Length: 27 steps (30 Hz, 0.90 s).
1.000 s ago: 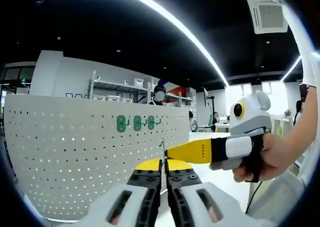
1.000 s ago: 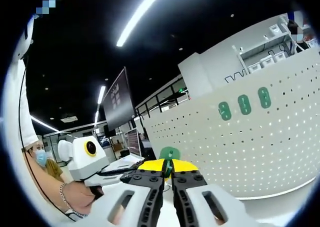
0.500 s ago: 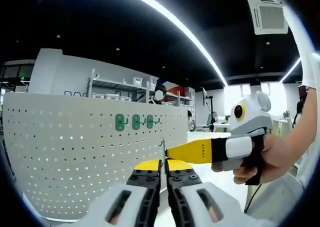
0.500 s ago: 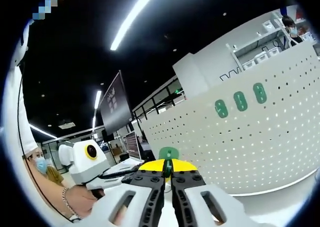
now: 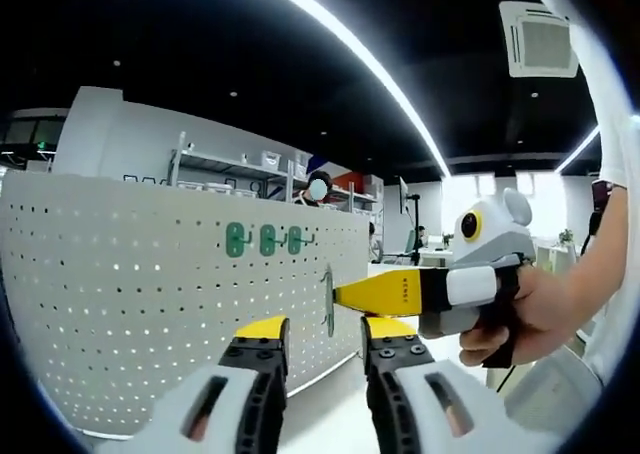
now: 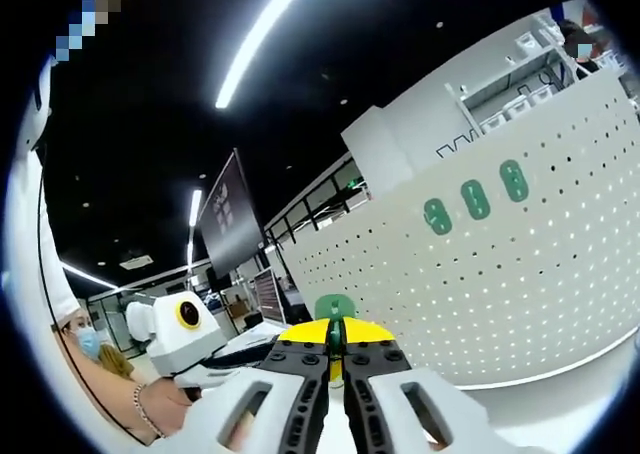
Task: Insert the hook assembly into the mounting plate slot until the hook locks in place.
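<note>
Pegboard [image 6: 520, 274] behind — right tongs [image 6: 334, 346] grip hook [image 6: 334, 310].

The pegboard [image 5: 150, 304] walled off the left, three green hooks [image 5: 264, 240] jutting from it; the right tongs [image 5: 340, 296] crossed the open space beside it.

Ceiling light strips [image 5: 380, 69], storage shelves [image 5: 235, 169], dark monitor [image 6: 232, 219].
</note>
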### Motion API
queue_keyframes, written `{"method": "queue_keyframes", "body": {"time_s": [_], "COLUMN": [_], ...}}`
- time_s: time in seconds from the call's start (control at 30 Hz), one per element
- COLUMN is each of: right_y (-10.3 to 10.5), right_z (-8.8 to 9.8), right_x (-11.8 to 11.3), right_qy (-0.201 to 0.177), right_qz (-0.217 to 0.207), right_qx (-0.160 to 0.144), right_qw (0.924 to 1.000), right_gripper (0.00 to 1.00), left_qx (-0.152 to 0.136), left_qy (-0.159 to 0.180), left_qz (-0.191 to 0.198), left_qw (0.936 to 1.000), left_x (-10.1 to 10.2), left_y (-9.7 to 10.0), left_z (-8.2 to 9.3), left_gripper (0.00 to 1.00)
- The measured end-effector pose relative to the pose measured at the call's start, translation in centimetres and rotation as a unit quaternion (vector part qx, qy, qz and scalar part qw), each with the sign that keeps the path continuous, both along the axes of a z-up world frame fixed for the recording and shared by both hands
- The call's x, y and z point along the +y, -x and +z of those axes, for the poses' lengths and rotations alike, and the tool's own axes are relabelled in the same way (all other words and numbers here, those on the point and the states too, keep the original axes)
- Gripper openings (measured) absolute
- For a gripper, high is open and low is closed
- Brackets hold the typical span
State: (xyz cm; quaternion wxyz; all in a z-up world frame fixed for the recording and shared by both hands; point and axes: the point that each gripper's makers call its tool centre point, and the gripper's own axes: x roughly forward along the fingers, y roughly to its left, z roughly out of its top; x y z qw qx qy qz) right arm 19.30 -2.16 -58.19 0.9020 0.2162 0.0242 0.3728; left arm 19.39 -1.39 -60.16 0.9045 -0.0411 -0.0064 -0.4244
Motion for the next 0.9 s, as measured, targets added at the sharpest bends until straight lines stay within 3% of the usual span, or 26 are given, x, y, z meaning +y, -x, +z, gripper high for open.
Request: {"method": "queue_keyframes", "body": {"time_s": [0.3,0.53,0.7,0.9], "right_y": [0.1,0.2,0.2,0.2], "right_z": [0.1,0.1,-0.1,0.0], "right_x": [0.0,0.0,0.3,0.5], "right_qy": [-0.009,0.008,0.088,0.097], "right_qz": [0.005,0.002,-0.008,-0.008], "right_qx": [0.002,-0.005,-0.04,-0.045], "right_qw": [0.9999,1.0,0.9953,0.9943], "right_gripper": [0.0,0.0,0.0,0.0], "left_qx": [0.019,0.025,0.028,0.03], "left_qy": [-0.014,-0.015,-0.013,-0.015], "left_qz": [0.005,0.007,0.008,0.008], "left_qw": [0.9997,0.9996,0.9995,0.9994], "left_x": [-0.1,0.0,0.1,0.1], "left_y": [-0.2,-0.2,-0.2,-0.2], "left_z": [-1.3,-1.6,-1.7,-1.9], "left_gripper": [0.67,0.7,0.7,0.7]}}
